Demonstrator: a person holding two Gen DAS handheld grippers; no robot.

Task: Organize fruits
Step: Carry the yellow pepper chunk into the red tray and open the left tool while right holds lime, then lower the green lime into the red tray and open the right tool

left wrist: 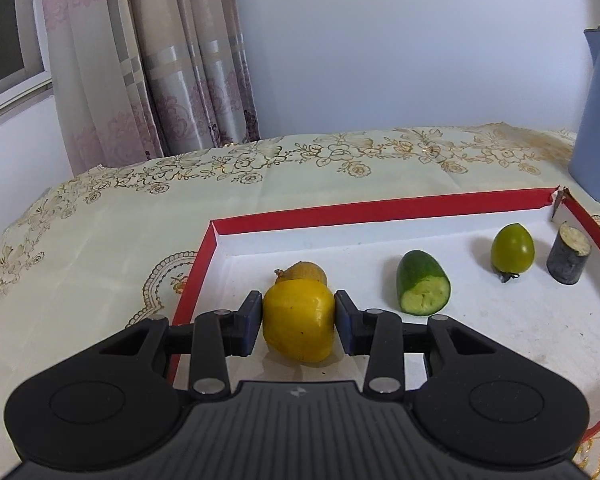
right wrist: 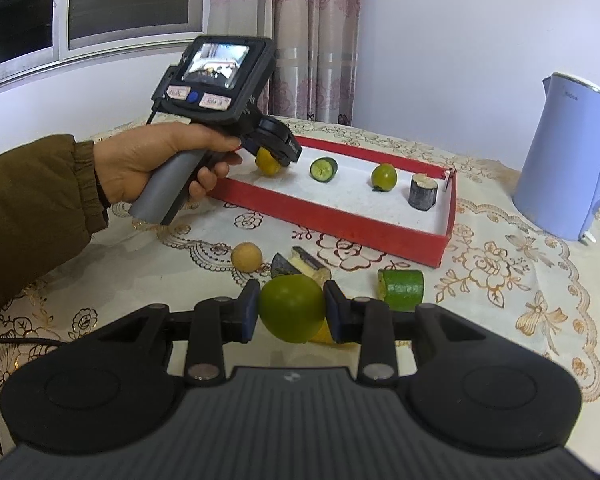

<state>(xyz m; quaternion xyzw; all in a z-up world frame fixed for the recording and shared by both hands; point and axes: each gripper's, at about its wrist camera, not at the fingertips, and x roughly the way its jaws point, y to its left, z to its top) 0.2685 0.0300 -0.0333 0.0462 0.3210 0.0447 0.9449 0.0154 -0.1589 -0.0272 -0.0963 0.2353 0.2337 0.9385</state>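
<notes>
My left gripper [left wrist: 299, 322] is shut on a yellow fruit [left wrist: 299, 326], held low over the left end of the red-walled tray [left wrist: 380, 209]. A brownish fruit [left wrist: 302, 273] lies just behind it. In the tray also lie a cut cucumber piece [left wrist: 423, 283], a green fruit [left wrist: 512, 249] and a dark cylinder piece [left wrist: 568, 258]. My right gripper [right wrist: 291, 311] is shut on a green round fruit [right wrist: 291, 306] above the tablecloth, in front of the tray [right wrist: 340, 216]. The left gripper [right wrist: 278, 148] also shows in the right wrist view.
On the tablecloth lie a small tan ball [right wrist: 246, 257], a dark wedge piece [right wrist: 300, 266] and a green cut piece [right wrist: 402, 289]. A blue kettle [right wrist: 568, 156] stands right of the tray. Curtains and a window are behind the table.
</notes>
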